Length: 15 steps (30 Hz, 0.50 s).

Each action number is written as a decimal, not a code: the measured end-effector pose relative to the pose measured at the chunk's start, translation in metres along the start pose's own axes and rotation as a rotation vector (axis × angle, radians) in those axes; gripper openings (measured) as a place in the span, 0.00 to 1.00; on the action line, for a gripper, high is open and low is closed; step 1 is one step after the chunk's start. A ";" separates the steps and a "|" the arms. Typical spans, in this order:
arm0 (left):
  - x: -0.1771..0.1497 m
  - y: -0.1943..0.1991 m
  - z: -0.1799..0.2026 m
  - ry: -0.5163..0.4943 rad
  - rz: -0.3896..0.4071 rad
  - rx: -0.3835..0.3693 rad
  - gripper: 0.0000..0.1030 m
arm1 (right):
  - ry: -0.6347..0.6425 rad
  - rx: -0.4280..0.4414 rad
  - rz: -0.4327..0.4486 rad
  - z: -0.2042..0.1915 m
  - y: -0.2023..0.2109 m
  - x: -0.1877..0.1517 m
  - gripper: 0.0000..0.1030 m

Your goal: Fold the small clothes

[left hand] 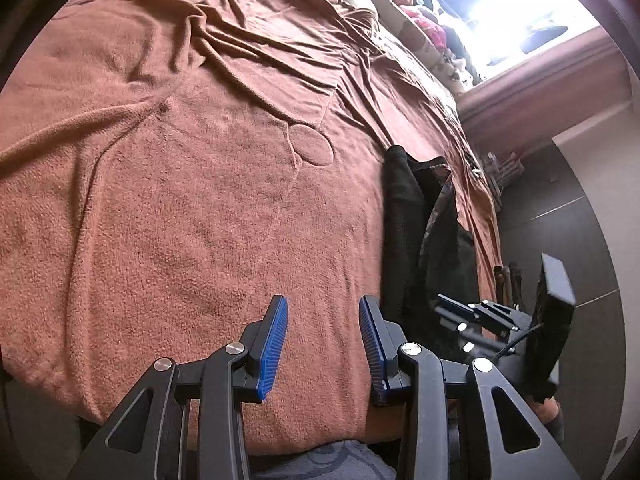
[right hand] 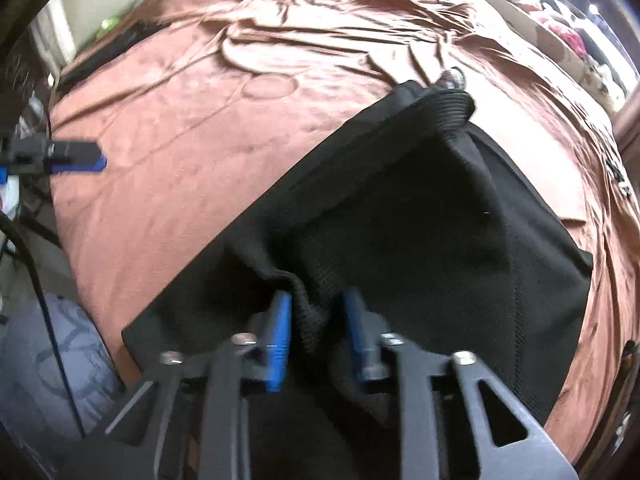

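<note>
Black fabric, a small knitted garment, lies spread on a bed covered by a brown blanket, toward the blanket's right edge as the right wrist view shows it. The garment's ribbed band curls up at its far corner, and a fold of its near edge bunches upward into the right gripper. The jaws of that gripper stand narrow, with the bunched fold of the garment between the blue pads; the pads press against the cloth on both sides, so the garment is held there. This view is blurred by motion.

The left gripper hangs over bare blanket to the left of the garment, apart from it, with nothing between its blue pads. Its jaws stand partly apart, with brown blanket showing through the gap. In the left wrist view the garment appears as a dark strip along the blanket's right side, with a patterned cloth lying just beside it on the side away from the left gripper. The right gripper shows at the near end of the garment in that view, seen from the side.

A faint oval seam marks the blanket beyond the left gripper. Wrinkles run across the blanket's far part. Beyond the blanket's far right edge lies a row of soft toys under a bright window.
</note>
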<state>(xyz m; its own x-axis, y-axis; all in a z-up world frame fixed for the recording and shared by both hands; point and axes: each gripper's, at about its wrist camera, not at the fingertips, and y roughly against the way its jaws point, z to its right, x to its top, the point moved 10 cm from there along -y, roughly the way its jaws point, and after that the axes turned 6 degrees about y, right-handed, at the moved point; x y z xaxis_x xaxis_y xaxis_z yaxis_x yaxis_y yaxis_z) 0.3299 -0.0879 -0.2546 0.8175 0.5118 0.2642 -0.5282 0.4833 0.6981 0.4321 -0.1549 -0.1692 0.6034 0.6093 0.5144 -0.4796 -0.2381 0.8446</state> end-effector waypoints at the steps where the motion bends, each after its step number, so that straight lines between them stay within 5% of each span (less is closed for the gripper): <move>1: 0.000 -0.001 0.001 0.000 -0.002 0.000 0.37 | -0.012 0.007 0.015 0.002 0.003 0.002 0.06; 15: -0.004 -0.023 0.041 -0.069 -0.038 -0.022 0.37 | -0.320 0.057 0.219 0.085 0.069 -0.005 0.03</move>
<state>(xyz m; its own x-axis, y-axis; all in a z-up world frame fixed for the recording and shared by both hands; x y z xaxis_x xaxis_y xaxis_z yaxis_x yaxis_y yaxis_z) 0.3482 -0.1298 -0.2445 0.8504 0.4431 0.2837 -0.5009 0.5171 0.6940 0.4503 -0.2389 -0.1015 0.6632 0.2743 0.6964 -0.5884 -0.3839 0.7116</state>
